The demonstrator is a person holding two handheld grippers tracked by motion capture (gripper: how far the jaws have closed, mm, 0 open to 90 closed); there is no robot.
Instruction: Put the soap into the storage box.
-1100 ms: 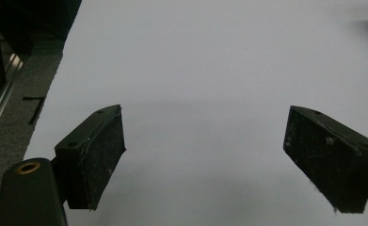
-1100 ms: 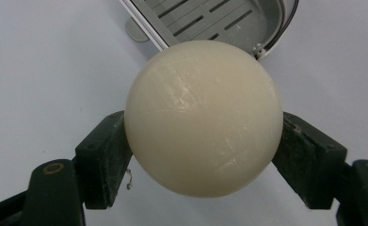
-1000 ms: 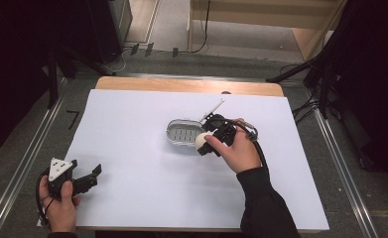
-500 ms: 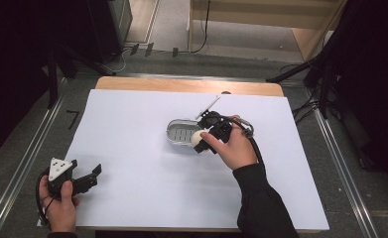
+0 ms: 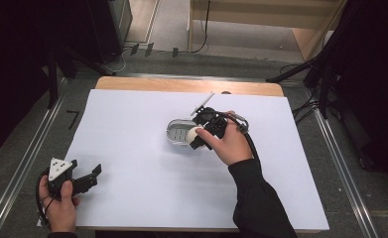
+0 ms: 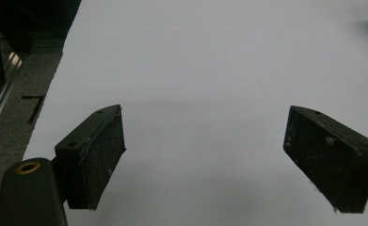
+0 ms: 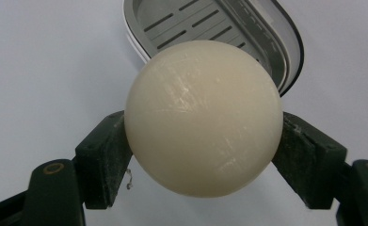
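A cream-white ball [image 7: 204, 117] sits clamped between the two black jaws of my right gripper [image 7: 204, 155]. In the high view that ball [image 5: 194, 132] hangs over the right rim of an oval grey slotted dish [image 5: 178, 134] near the middle of the white table. My right gripper [image 5: 200, 135] is held by a hand in a dark sleeve. My left gripper [image 5: 93, 173] rests at the table's front left corner with its jaws wide apart. In the left gripper view the left gripper [image 6: 205, 162] has nothing but white table between its pads.
The white sheet [image 5: 132, 188] covers most of the wooden table [image 5: 181, 85]. Metal rails [image 5: 340, 163] run along both sides. Dark stands and cables lie on the floor beyond the far edge.
My right hand has shifted slightly toward the left with the ball, bringing it over the dish's rim. The left gripper has not moved.
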